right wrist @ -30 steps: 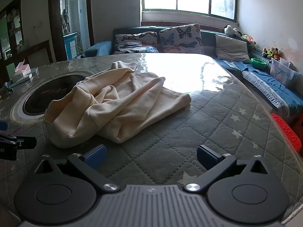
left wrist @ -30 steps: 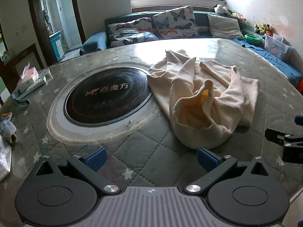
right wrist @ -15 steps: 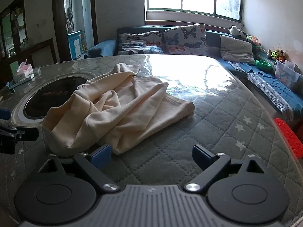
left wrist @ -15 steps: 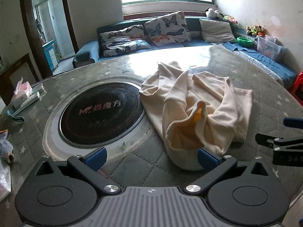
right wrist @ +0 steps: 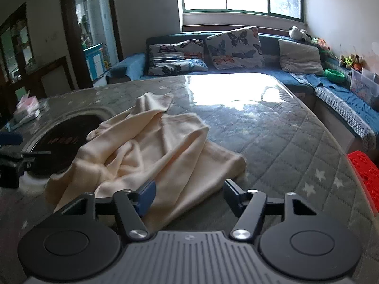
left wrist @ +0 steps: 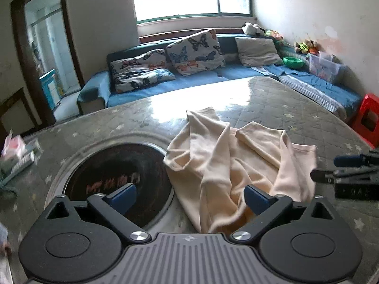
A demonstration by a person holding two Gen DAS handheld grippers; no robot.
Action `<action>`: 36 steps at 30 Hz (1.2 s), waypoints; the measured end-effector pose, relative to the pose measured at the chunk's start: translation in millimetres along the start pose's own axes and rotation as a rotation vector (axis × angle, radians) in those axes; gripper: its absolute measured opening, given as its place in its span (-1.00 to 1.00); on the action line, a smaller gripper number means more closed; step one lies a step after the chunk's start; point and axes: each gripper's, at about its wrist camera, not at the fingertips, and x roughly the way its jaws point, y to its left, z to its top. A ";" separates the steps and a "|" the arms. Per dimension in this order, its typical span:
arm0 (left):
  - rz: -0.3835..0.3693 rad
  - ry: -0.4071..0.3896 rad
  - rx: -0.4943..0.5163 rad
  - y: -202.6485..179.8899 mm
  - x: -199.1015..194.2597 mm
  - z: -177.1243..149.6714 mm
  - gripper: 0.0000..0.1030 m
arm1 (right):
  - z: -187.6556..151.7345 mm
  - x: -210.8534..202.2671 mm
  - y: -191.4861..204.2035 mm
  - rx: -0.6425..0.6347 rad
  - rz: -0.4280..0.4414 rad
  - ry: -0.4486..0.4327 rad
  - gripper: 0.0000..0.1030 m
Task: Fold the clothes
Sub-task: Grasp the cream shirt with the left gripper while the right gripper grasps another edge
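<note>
A crumpled cream garment [left wrist: 232,161] lies on the quilted table [left wrist: 272,99], part of it over the dark round hotplate [left wrist: 113,179]. My left gripper [left wrist: 189,198] is open, its fingers over the garment's near edge. The right gripper shows at the right edge of the left wrist view [left wrist: 355,172]. In the right wrist view the garment [right wrist: 146,151] lies ahead on the left. My right gripper [right wrist: 189,191] is open, narrower than before, its fingertips over the garment's near hem. The left gripper shows at the left edge of the right wrist view [right wrist: 14,158].
A blue sofa [left wrist: 201,75] with butterfly cushions runs behind the table and along the right wall. A tissue box [left wrist: 14,146] sits at the table's left edge. A red stool [left wrist: 367,120] stands at the right. The far half of the table [right wrist: 248,99] is glossy under the window light.
Both grippers have moved forward and down to the garment's near edge. The right gripper's jaws have narrowed. The garment has not visibly moved.
</note>
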 end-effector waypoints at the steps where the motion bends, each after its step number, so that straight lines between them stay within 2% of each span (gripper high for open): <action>1: -0.005 0.004 0.007 -0.2 5.9 4.1 0.82 | 6.0 5.3 -3.2 0.013 0.005 0.006 0.17; 5: -0.052 0.027 0.004 -0.4 31.0 20.3 0.64 | 29.5 27.6 -14.1 0.046 0.018 0.025 0.05; 7: -0.071 0.035 0.009 -2.4 42.8 27.3 0.64 | 40.2 39.3 -18.3 0.055 0.021 0.033 0.01; 11: -0.087 0.051 0.049 -11.1 68.8 39.6 0.62 | 59.3 70.7 -23.9 0.069 0.036 0.066 -0.14; 16: -0.090 0.082 0.071 -17.1 102.4 49.6 0.47 | 76.1 110.6 -27.6 0.082 0.054 0.116 -0.32; 19: -0.107 0.090 0.072 -17.9 117.2 51.6 0.22 | 77.6 127.9 -28.8 0.086 0.048 0.142 -0.45; 21: -0.123 0.096 0.078 -18.7 123.2 49.6 -0.24 | 77.2 135.4 -29.5 0.089 0.051 0.153 -0.74; 22: -0.133 0.099 0.080 -19.3 124.4 48.2 -0.35 | 77.1 135.4 -29.4 0.091 0.057 0.151 -0.78; 24: -0.150 0.095 0.079 -18.7 124.7 45.9 -0.70 | 77.4 131.5 -28.0 0.085 0.057 0.140 -0.91; 27: -0.157 0.067 0.056 -13.3 116.5 45.0 -0.87 | 78.2 121.5 -28.6 0.082 0.054 0.116 -0.93; 32: -0.124 0.004 0.013 6.0 89.1 44.0 -0.95 | 76.3 87.2 -36.2 0.084 0.027 0.048 -0.93; 36: -0.114 -0.006 -0.005 17.5 75.0 42.8 -0.94 | 69.2 49.7 -42.6 0.097 0.008 -0.015 -0.93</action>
